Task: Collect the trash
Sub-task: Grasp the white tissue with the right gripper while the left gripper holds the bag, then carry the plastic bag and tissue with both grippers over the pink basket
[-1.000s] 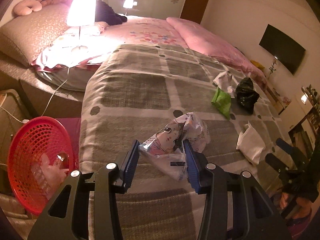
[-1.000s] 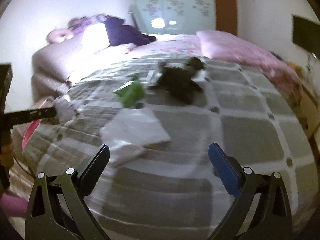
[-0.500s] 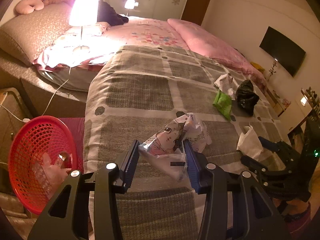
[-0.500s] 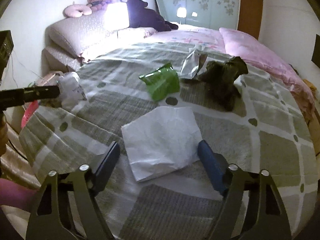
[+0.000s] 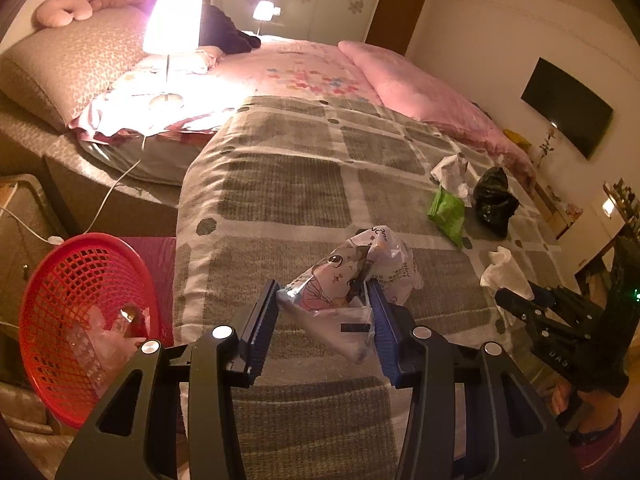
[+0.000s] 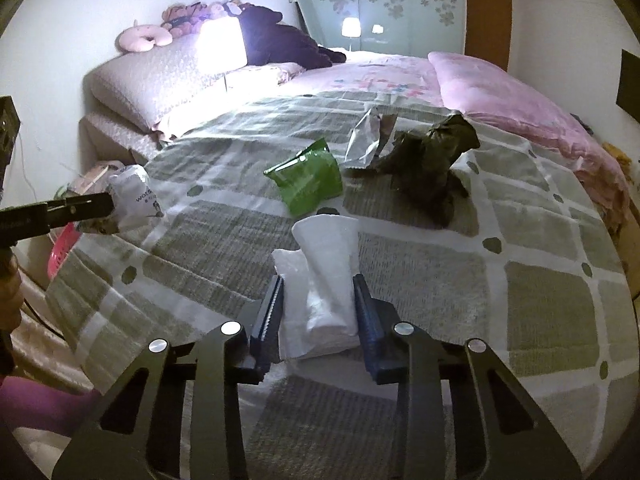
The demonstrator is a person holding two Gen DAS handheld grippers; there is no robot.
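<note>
Now the right gripper point(image 6: 318, 312) squeezes the soft, light white bag point(image 6: 328, 272) at its middle; the left gripper point(image 5: 326, 316) pinches the crinkly cartoon bag point(image 5: 344, 280).

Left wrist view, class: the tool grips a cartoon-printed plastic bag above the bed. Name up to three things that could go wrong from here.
1. The left tool pinches only the lower part of the cartoon-printed plastic bag; it might slip out before reaching the red mesh basket.
2. The right tool squeezes a folded white paper bag; loose layers may pull free.
3. The green foil wrapper and crumpled black plastic bag could be overlooked.
</note>
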